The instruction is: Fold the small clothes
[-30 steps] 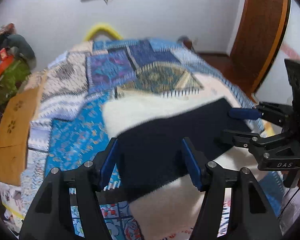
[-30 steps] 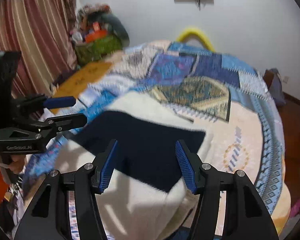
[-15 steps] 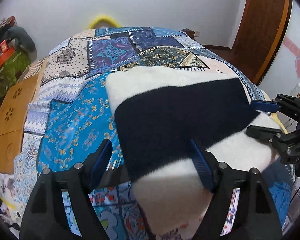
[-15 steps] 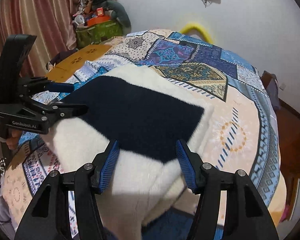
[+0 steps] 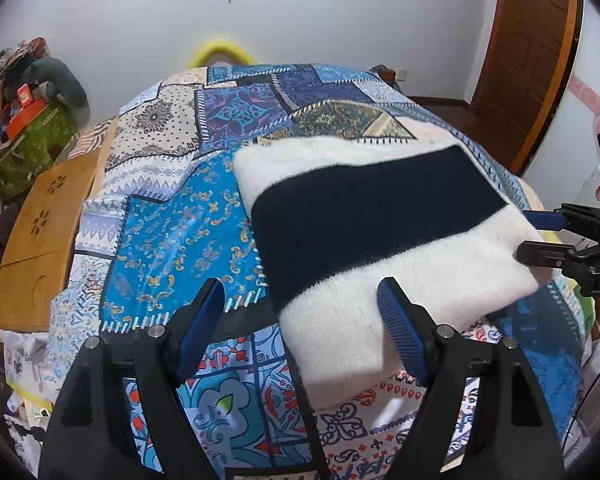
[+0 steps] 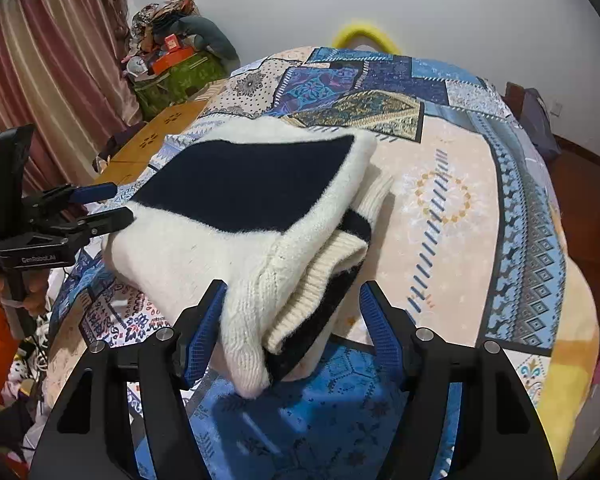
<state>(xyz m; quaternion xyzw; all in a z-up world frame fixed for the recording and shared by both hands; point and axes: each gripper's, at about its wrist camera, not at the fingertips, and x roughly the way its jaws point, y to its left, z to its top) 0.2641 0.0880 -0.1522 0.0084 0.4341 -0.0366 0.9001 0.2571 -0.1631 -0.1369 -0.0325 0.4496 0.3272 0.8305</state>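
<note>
Sweater (image 6: 236,236) layers show only from right wrist.

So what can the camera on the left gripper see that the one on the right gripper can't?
Only the left wrist view shows the wooden door and the sweater's flat top with its whole dark band.

Only the right wrist view shows the striped curtain and the sweater's near end, where ribbed layers stack between the open right gripper.

Both show the patchwork bedspread, the yellow hoop, the wooden board and the green bag. Each camera also catches the other gripper; the left gripper is open too.
</note>
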